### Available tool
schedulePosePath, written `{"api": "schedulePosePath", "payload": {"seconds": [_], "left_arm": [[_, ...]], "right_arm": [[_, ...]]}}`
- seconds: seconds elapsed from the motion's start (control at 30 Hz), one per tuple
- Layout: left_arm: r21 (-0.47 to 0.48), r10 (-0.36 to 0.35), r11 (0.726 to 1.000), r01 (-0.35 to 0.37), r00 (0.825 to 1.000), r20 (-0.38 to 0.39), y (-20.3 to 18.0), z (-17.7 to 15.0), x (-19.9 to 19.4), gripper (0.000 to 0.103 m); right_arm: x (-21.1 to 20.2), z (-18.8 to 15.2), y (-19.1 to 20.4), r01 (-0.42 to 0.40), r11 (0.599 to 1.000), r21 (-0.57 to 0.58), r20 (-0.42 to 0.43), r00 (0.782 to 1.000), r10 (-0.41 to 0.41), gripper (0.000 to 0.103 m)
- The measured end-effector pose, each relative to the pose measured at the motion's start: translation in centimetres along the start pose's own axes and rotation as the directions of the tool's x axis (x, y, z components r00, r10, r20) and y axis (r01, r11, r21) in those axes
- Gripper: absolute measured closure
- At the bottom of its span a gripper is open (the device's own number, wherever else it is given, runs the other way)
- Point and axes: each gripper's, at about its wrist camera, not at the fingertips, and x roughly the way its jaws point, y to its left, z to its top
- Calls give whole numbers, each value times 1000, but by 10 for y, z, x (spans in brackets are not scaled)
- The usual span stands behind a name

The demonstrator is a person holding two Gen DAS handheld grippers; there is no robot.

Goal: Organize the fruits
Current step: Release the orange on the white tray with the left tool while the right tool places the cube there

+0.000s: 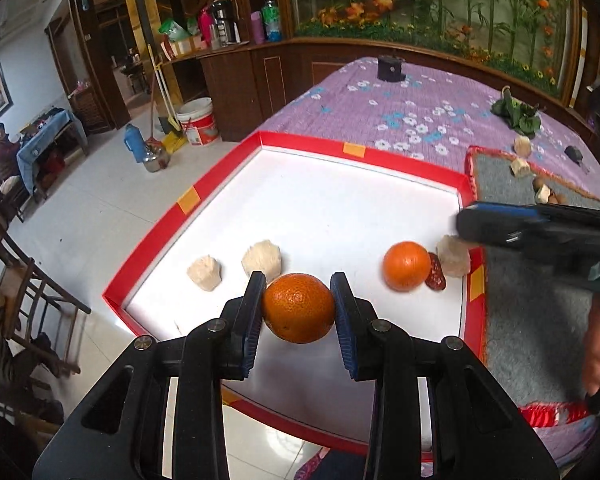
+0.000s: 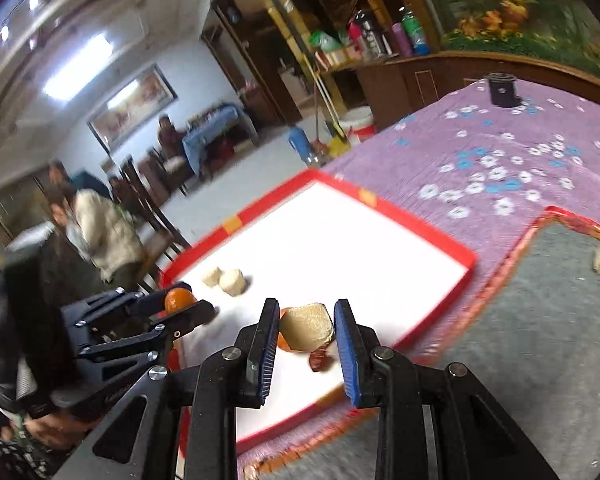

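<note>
My left gripper [image 1: 298, 304] is shut on an orange [image 1: 299, 307] and holds it over the near part of the red-rimmed white tray [image 1: 300, 142]. A second orange [image 1: 406, 266], a red date [image 1: 436, 271] and a pale chunk [image 1: 453, 256] lie at the tray's right edge. Two more pale chunks [image 1: 232, 266] lie at its left. My right gripper [image 2: 306, 344] is open and empty, hovering above the pale chunk [image 2: 306, 326], the date [image 2: 320, 360] and the second orange [image 2: 284, 340]. The left gripper with its orange [image 2: 178, 300] shows at the left of the right wrist view.
A grey mat [image 1: 532, 300] with a red fringe lies right of the tray and bears pale chunks [image 1: 520, 166] and brown pieces. Green leaves [image 1: 516, 114] and a black cylinder [image 1: 391, 68] sit on the purple flowered cloth [image 1: 380, 100]. Chairs and people are at left.
</note>
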Motion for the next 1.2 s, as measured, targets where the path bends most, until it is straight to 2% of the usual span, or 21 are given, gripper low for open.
{"api": "schedulePosePath", "payload": {"seconds": [0.07,0.2,0.33,0.4,0.47,0.7,0.93,1.07,1.2], "left_arm": [[18,12,1000,-12,1000,3,-4,-1,0,70],[69,57,996,-60,998,39,-14,-1,-7,69],[81,84,993,-89,994,73,-19,1,-15,65],[81,98,991,-107,990,106,-21,2,-23,54],[83,113,989,-125,984,138,-24,4,-31,50],[111,115,984,-137,976,183,-39,10,-47,50],[176,87,978,-115,983,160,-72,15,-43,50],[244,6,969,-34,993,116,-107,19,-35,50],[309,-61,950,38,996,64,-150,27,-19,50]], "right_arm": [[11,-1,9,36,999,-14,-12,999,-37,76],[18,0,12,43,999,0,-20,999,-43,75],[-6,2,4,28,999,40,47,998,-29,68],[-19,3,1,30,998,57,78,996,-35,65],[-30,3,-3,31,997,75,105,994,-38,64],[-72,4,-30,61,990,128,167,982,-82,64],[-127,2,-93,138,965,223,233,954,-190,63],[-150,-2,-146,198,943,268,212,942,-259,63],[-168,-29,-209,162,911,378,207,945,-254,62]]}}
